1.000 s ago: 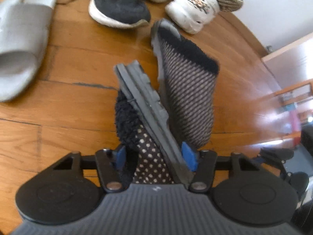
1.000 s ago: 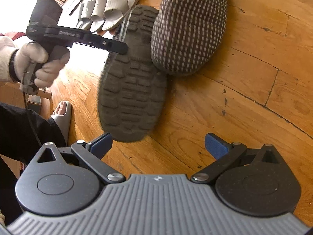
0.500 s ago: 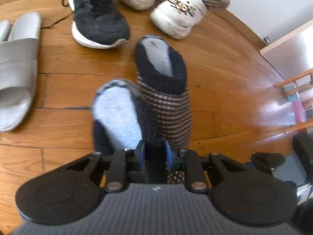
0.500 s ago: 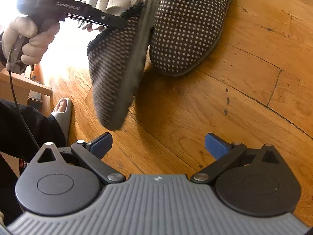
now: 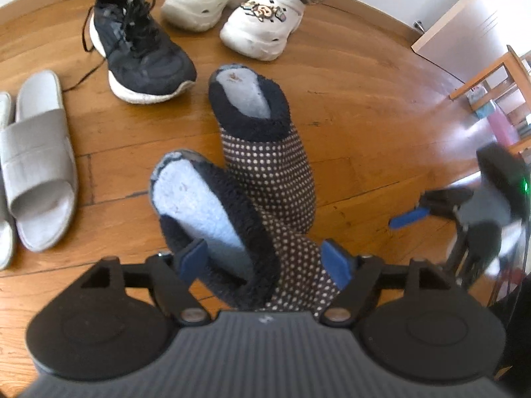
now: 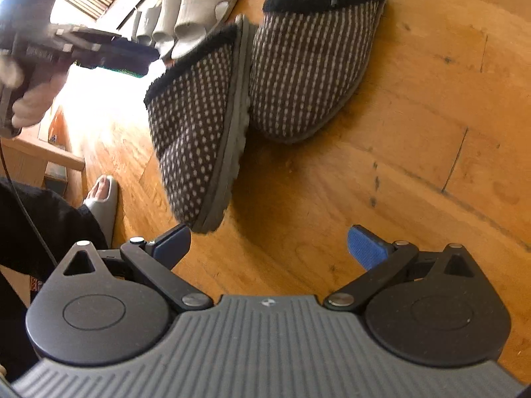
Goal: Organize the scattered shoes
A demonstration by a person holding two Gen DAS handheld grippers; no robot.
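My left gripper [image 5: 265, 260]: jaws opening around near dotted slipper [image 5: 212, 219] | right gripper [image 6: 268, 243]: agape, empty | risk: slipper, tilted against its mate [image 5: 265, 152], may topple sideways.

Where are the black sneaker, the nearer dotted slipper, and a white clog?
black sneaker [image 5: 142, 56], left wrist view, on its laces.
nearer dotted slipper [image 5: 199, 209], left wrist view, on its insole.
white clog [image 5: 262, 23], left wrist view, on its top.

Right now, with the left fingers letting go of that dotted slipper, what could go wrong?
1. The near slipper is tilted on its sole edge against its mate; as the left fingers open, it may flop over or nudge the mate out of line.
2. It sits between the fingers, so pulling away could snag its fuzzy collar.
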